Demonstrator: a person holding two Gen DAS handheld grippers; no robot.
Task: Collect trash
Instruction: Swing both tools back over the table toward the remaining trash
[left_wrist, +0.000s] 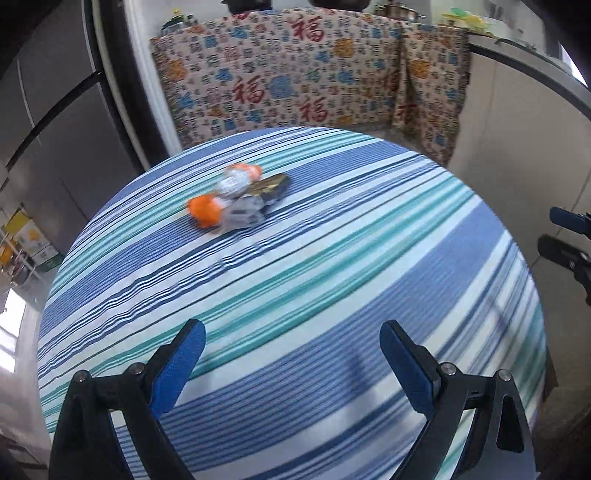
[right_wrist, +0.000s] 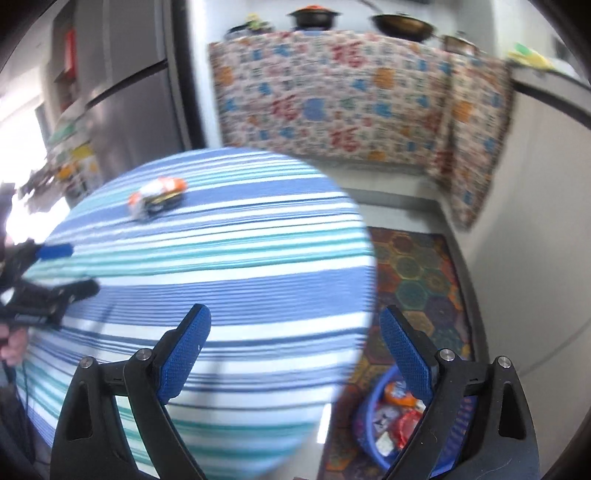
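Note:
A small heap of wrappers (left_wrist: 236, 197), orange, white, grey and one dark with gold, lies on the far part of the round striped table (left_wrist: 332, 266). My left gripper (left_wrist: 291, 363) hovers open over the near side, well short of the heap, nothing between its blue pads. In the right wrist view the same wrappers (right_wrist: 157, 195) sit far left on the table (right_wrist: 221, 280). My right gripper (right_wrist: 295, 350) is open and empty at the table's right edge, above a blue bin (right_wrist: 373, 417) on the floor holding several wrappers. The left gripper (right_wrist: 62, 269) shows at that view's left edge.
A patterned cloth (left_wrist: 295, 85) drapes a counter behind the table, with pots on top. A steel fridge (left_wrist: 55, 122) stands at left. A colourful hexagon rug (right_wrist: 417, 280) covers the floor right of the table. The right gripper (left_wrist: 569, 236) shows at the left wrist view's right edge.

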